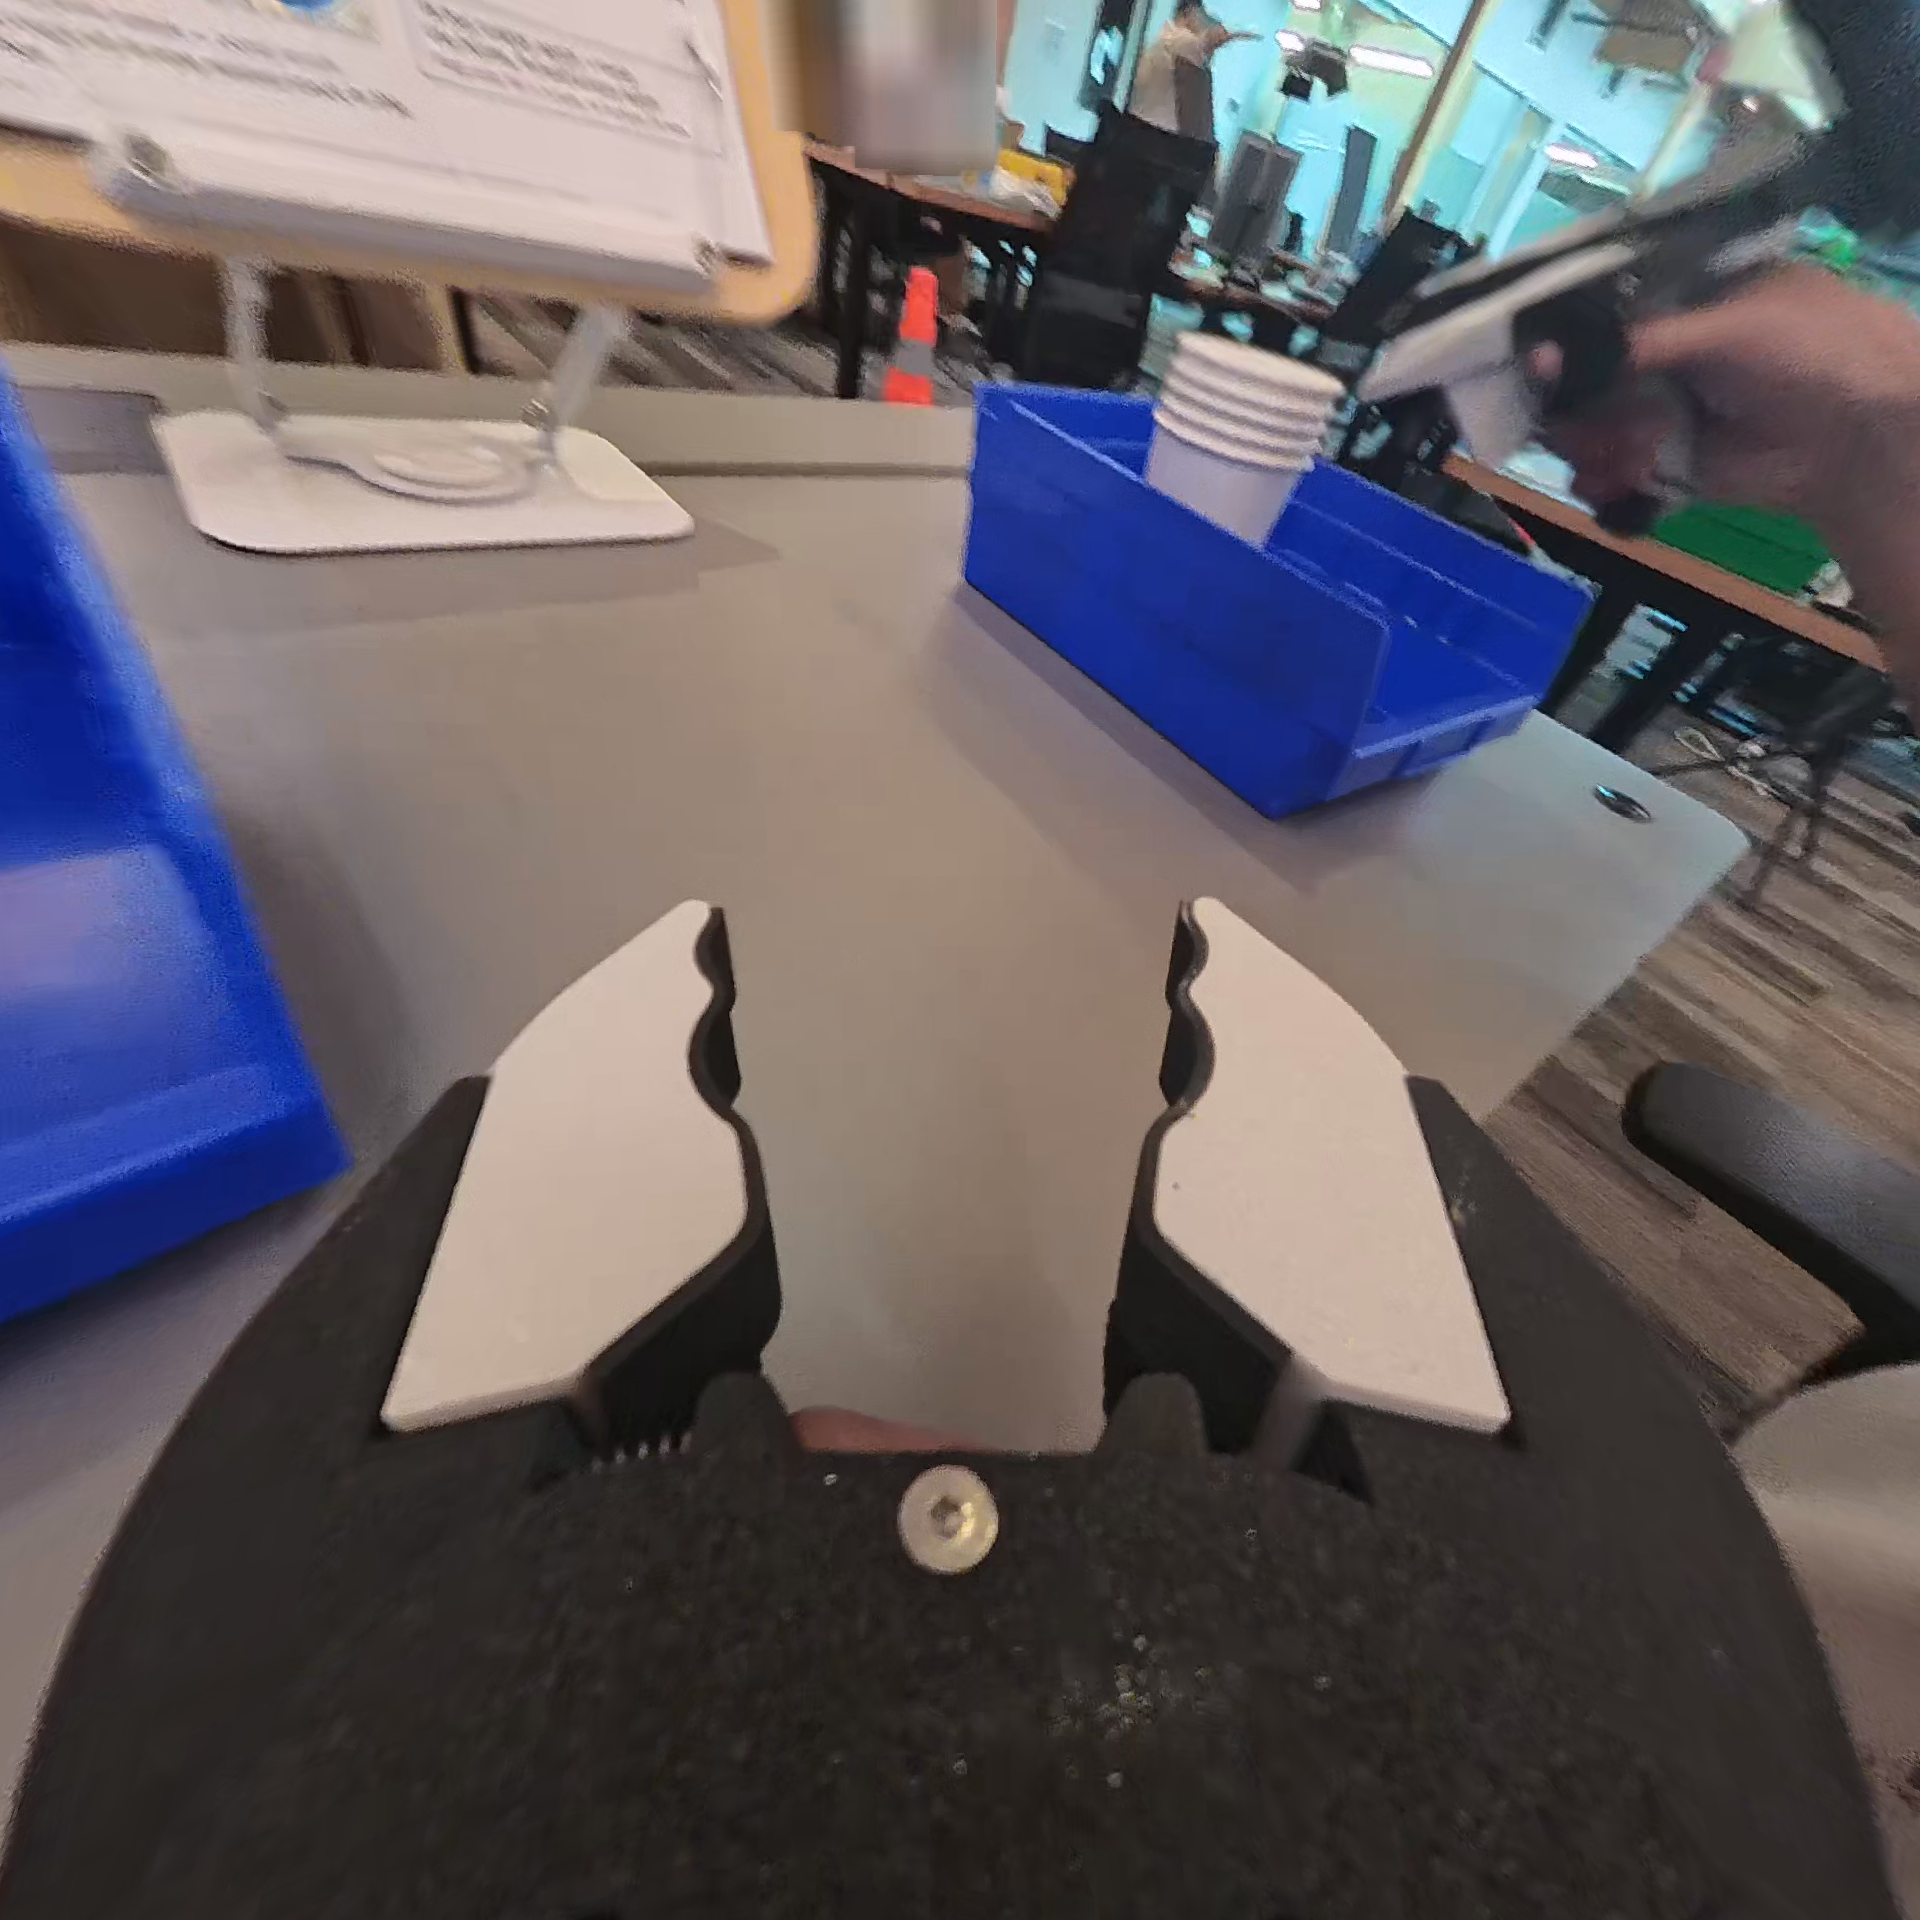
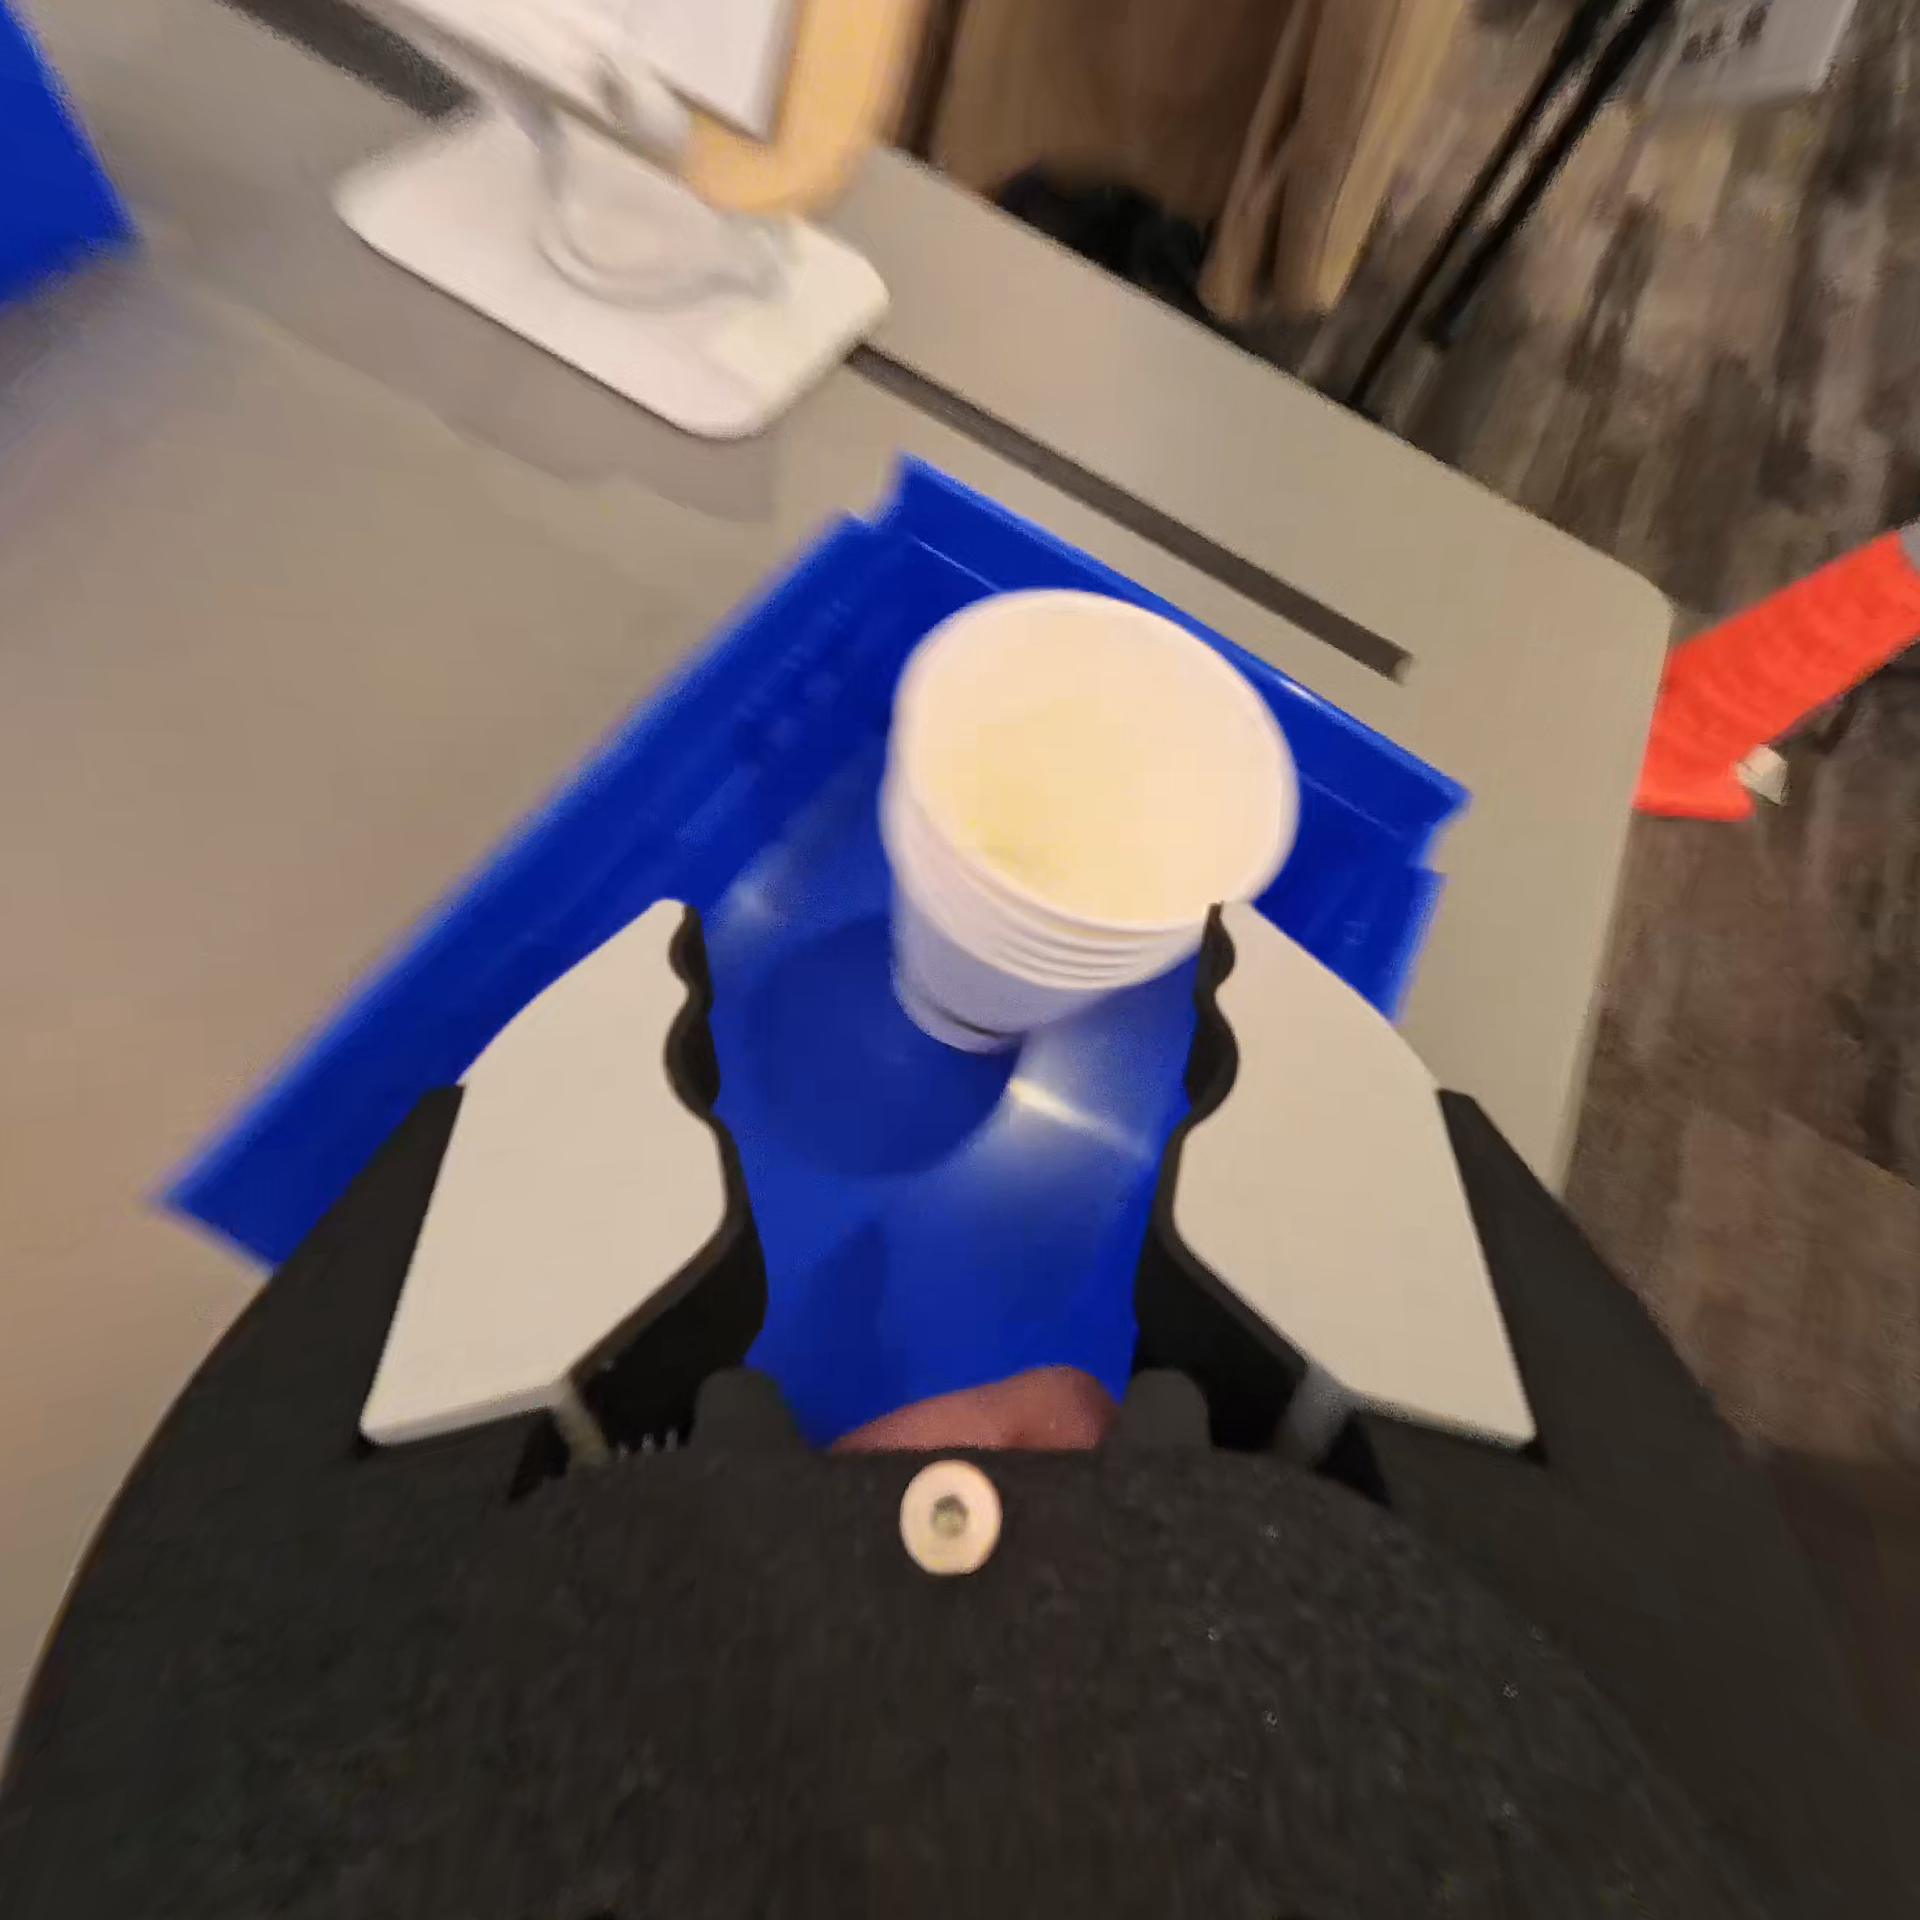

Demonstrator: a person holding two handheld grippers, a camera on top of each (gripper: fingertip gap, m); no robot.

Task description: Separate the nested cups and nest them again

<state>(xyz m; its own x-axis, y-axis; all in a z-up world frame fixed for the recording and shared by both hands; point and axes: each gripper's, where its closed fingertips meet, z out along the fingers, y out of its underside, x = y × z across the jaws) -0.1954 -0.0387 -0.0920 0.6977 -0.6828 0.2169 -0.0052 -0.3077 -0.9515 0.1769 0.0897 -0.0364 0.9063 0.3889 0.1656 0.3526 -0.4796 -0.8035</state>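
The stack of white paper cups (image 2: pixel 1081 821) sits upright in the blue plastic bin (image 2: pixel 582 904) on the grey table (image 1: pixel 727 675) — still fully nested, nothing pulled apart yet. The right tongs (image 2: pixel 951 914) hang just above the stack, spread wide and empty, so I'd say the step is going in for the grab. My take: come down so the pads straddle the top rim only, then squeeze gently — thin paper like that will crush or ovalize. The rolled rims make neat ridges down the side, good catch points. The left tongs (image 1: pixel 951 914) are also spread and empty, over bare table, well apart from the bin. I'd bring them in to pin the lower cups, or the whole stack lifts.
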